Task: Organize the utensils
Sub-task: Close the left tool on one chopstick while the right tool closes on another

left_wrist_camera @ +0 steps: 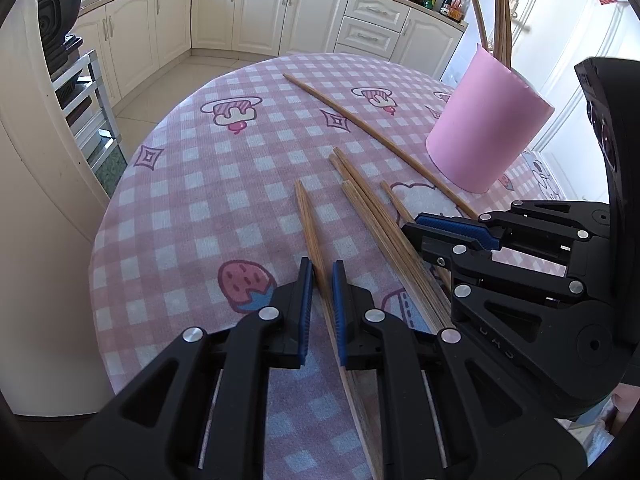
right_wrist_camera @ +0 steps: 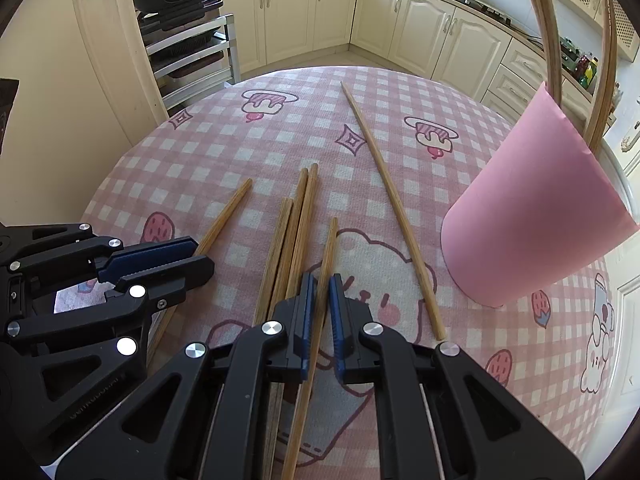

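Observation:
Several wooden chopsticks lie on the pink checked tablecloth (left_wrist_camera: pixel 192 208). My left gripper (left_wrist_camera: pixel 322 276) is shut on one chopstick (left_wrist_camera: pixel 306 216), which runs forward between its blue pads; in the right wrist view that gripper (right_wrist_camera: pixel 200 256) sits at the left on the same stick (right_wrist_camera: pixel 228 212). My right gripper (right_wrist_camera: pixel 322 284) is shut on another chopstick (right_wrist_camera: pixel 330 248), just right of a bundle of three (right_wrist_camera: pixel 296 232). A single chopstick (right_wrist_camera: pixel 392 208) lies slanted farther right. A pink cup (right_wrist_camera: pixel 532 216) stands at the right with two chopsticks (right_wrist_camera: pixel 548 20) upright in it.
The round table's edge (left_wrist_camera: pixel 120 184) curves close on the left, with tiled floor beyond. A metal rack (right_wrist_camera: pixel 192 52) holding a dark appliance stands past the far-left edge. Cream kitchen cabinets (left_wrist_camera: pixel 260 12) line the back wall.

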{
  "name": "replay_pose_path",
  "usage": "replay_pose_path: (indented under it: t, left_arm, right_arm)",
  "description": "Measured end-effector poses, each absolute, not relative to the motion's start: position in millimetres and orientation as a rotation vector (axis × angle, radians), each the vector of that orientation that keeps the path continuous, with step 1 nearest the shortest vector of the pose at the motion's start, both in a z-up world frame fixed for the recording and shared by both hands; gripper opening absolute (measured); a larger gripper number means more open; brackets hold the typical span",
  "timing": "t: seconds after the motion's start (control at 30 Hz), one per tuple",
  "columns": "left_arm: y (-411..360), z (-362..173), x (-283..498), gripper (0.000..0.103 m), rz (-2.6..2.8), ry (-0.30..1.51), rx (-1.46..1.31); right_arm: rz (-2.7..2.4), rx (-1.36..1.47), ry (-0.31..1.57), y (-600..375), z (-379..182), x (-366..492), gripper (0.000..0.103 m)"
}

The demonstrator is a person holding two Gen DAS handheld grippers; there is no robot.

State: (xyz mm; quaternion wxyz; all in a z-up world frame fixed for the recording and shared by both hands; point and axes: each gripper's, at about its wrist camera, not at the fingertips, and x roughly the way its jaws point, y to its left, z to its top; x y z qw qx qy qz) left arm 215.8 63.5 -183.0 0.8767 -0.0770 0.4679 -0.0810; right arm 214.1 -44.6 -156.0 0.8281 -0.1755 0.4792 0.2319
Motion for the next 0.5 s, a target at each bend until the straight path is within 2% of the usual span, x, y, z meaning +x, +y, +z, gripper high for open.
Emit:
replay_pose_path:
  t: [0.5]
  left_arm:
    - [58.9,-182.3,217.5,0.01,-0.142,0.973,-0.163]
  right_arm:
    - [0.486,-0.371,0.995,-43.0,-155.5,209.2,0.005]
